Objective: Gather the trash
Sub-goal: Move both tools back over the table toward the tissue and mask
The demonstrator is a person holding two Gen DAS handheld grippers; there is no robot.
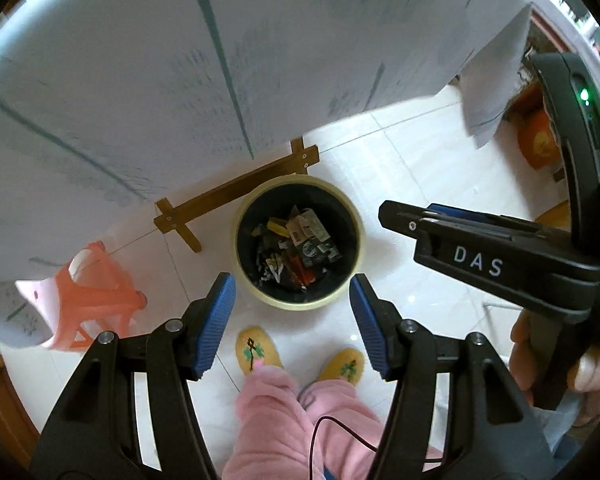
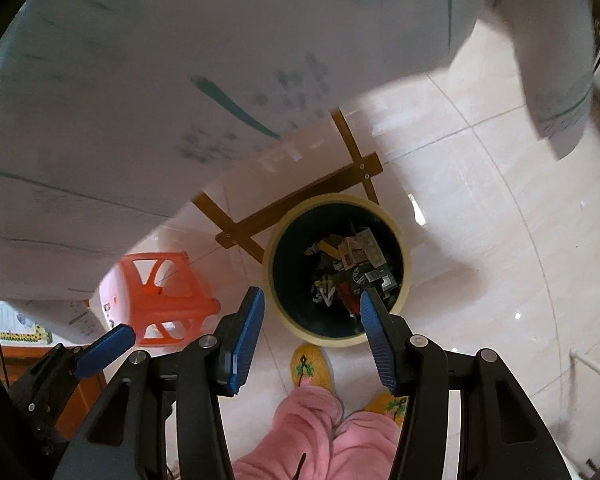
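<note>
A round cream trash bin (image 1: 354,216) with a black liner stands on the tiled floor, with several wrappers and scraps (image 1: 300,246) inside. It also shows in the right wrist view (image 2: 407,268) with its trash (image 2: 356,268). My left gripper (image 1: 292,312) is open and empty, held above the bin's near rim. My right gripper (image 2: 312,332) is open and empty, also above the bin's near side. The right gripper's body (image 1: 496,256) shows in the left wrist view to the right of the bin. A left fingertip (image 2: 108,344) shows at lower left in the right wrist view.
A table with a white patterned cloth (image 1: 160,60) overhangs the bin at the back, on brown wooden legs (image 1: 228,196). An orange plastic stool (image 1: 96,300) stands left of the bin. The person's pink trousers (image 1: 300,416) and yellow slippers (image 1: 256,350) are just below the grippers.
</note>
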